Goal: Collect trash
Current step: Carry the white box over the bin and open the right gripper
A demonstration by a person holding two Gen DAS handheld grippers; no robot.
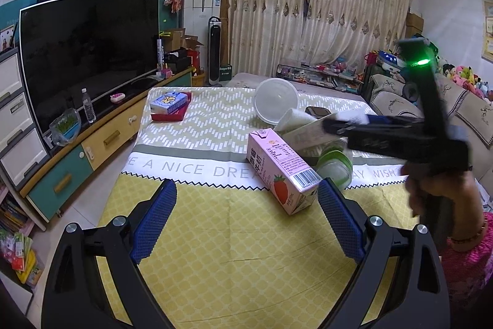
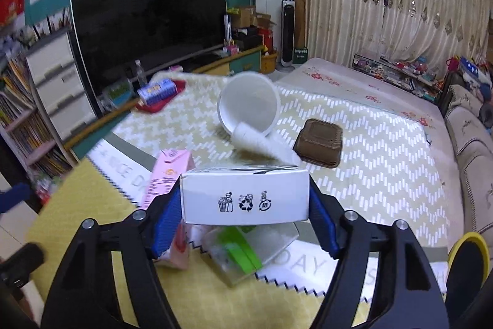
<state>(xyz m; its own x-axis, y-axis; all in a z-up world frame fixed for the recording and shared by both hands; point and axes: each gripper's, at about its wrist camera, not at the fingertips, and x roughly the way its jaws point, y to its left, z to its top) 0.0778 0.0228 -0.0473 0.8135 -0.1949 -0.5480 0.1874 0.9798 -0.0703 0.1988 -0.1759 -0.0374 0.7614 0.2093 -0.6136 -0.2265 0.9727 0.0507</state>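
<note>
Living room: television (image 1: pixel 89 57), curtains (image 1: pixel 308 14), bench under patterned cloth (image 1: pixel 215 125). Left gripper (image 1: pixel 246 218) held low over yellow cloth area, pointing downward, jaws released, nothing between. Right gripper (image 2: pixel 245 221) angled downward, jaws clenched on white carton (image 2: pixel 245 195), pads pressing both sides. Pink strawberry carton (image 1: pixel 282 168), clear green-lidded container (image 1: pixel 334 165), white tub (image 1: pixel 275 105), brown tray (image 2: pixel 319 142) lying on bench.

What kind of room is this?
Most likely a family living room. There is a big television on a low cabinet, a sofa piled with plush toys, and long curtains across the window.
</note>
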